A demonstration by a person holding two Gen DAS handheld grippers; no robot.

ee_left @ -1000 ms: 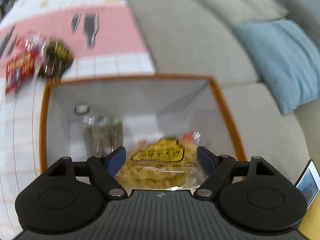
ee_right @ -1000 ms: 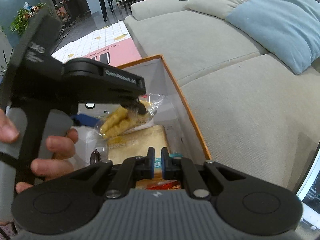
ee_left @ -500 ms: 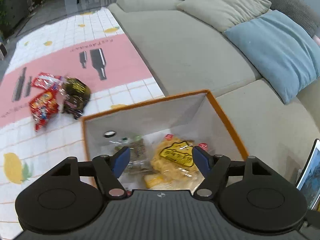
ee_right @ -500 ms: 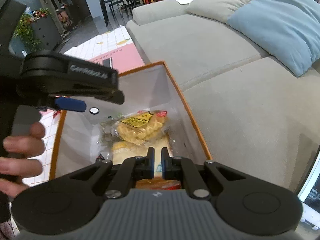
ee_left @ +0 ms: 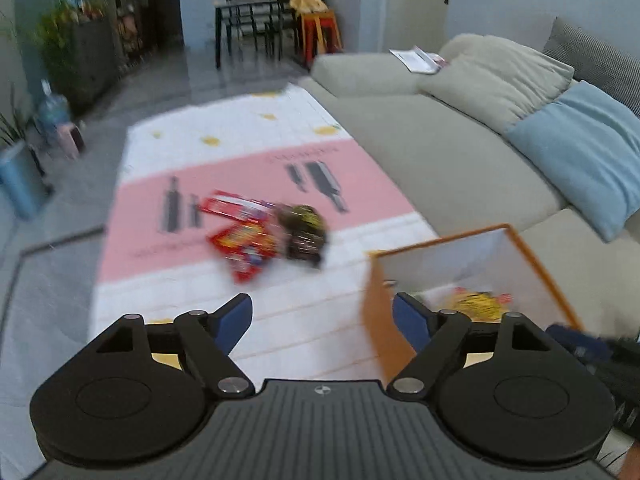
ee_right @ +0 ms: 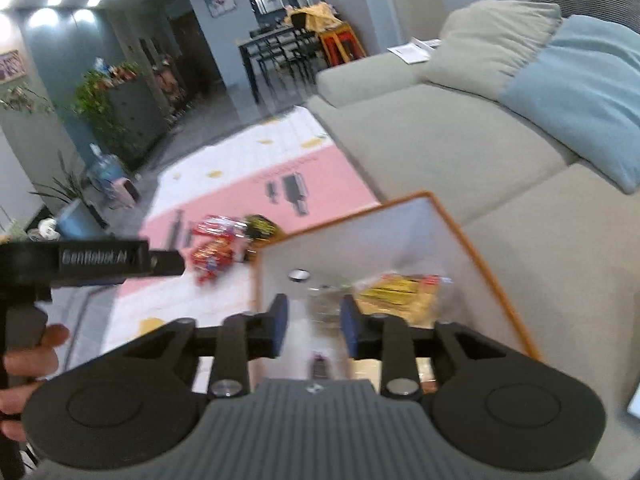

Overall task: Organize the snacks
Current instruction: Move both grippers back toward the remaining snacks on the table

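An orange-rimmed box stands on the floor mat against the sofa. A yellow snack bag and a clear packet lie inside it. My left gripper hovers over the mat to the left of the box, its jaws opening wide with nothing between them. Ahead of it on the pink band lie red snack packets and a dark packet. My right gripper hangs above the box, jaws opening and empty, with the yellow bag just beyond its right finger. Motion blurs both views.
A grey sofa with a beige cushion and a blue cushion runs along the right. The pink and white mat covers the floor. A hand holds the left tool at the left edge. Dining table and plants stand far back.
The left gripper let the yellow bag drop into the box, then rose and swung left toward the packets on the mat. The right gripper rose and its shut jaws parted.
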